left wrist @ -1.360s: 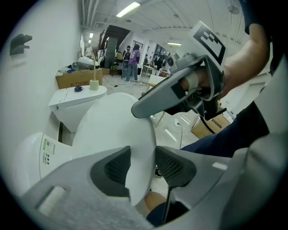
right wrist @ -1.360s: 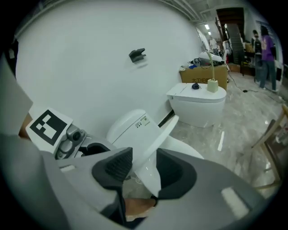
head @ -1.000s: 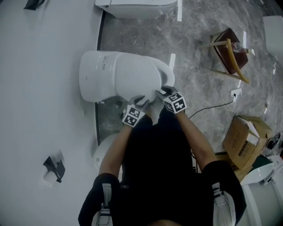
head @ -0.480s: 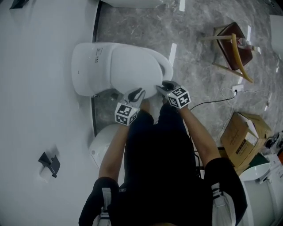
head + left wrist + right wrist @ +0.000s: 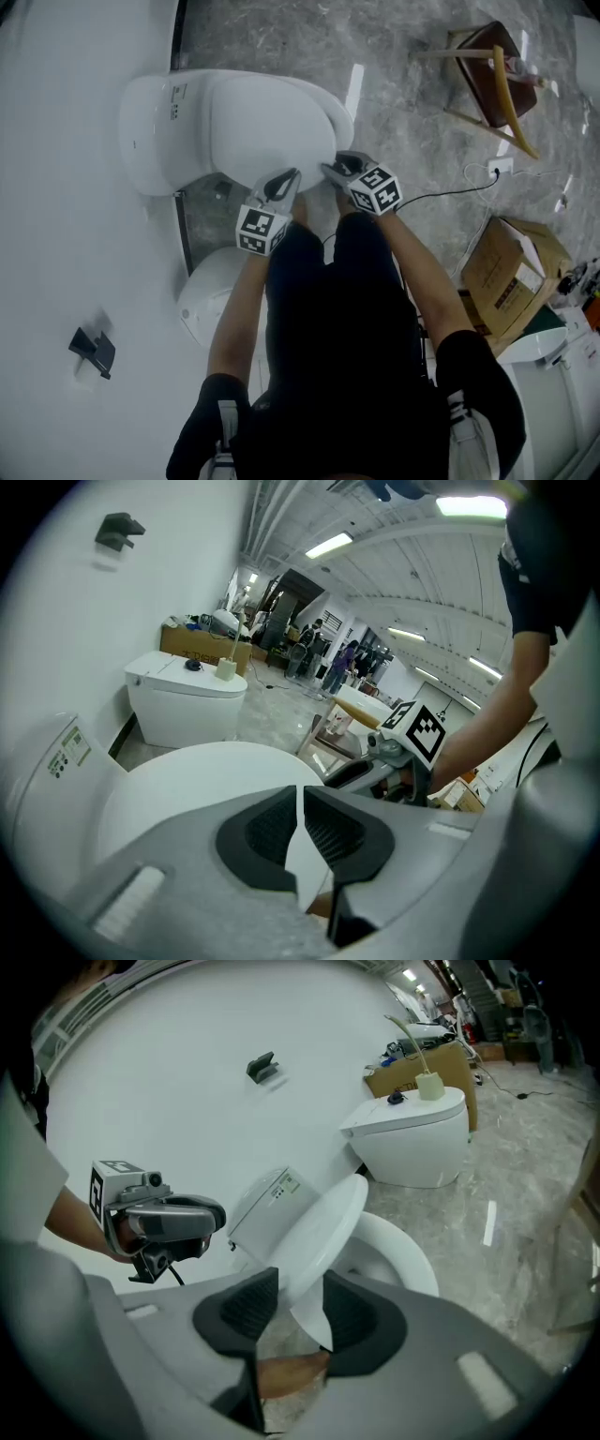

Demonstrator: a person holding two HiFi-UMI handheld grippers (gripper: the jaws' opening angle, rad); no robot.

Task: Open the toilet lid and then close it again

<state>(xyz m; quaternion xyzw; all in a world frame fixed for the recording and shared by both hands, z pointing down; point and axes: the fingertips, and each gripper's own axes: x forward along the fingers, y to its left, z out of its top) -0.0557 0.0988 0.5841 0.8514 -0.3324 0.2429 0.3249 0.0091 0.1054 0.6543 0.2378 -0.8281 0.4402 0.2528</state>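
The white toilet stands against the wall, its lid (image 5: 262, 122) tilted partway above the bowl rim (image 5: 403, 1251). My right gripper (image 5: 328, 170) is shut on the lid's front edge; the rim of the lid (image 5: 319, 1232) runs between its pads (image 5: 352, 1312). My left gripper (image 5: 289, 176) hovers just beside the lid's near edge, apart from it. Its jaws have just been closing and now stand almost together (image 5: 301, 794) with nothing between them; the lid (image 5: 187, 780) shows behind. The right gripper (image 5: 361, 771) appears to its right.
The tank (image 5: 155, 131) backs onto the white wall. Other white toilets (image 5: 211, 300) (image 5: 412, 1133) stand close along the wall. A wooden chair (image 5: 492, 84), a cardboard box (image 5: 506, 272) and a floor cable (image 5: 450, 197) lie to the right. A black wall hook (image 5: 91, 349) is at left.
My left gripper has come off the lid's edge, drawn back a little and closed. The right gripper kept its hold on the lid and sank with it.
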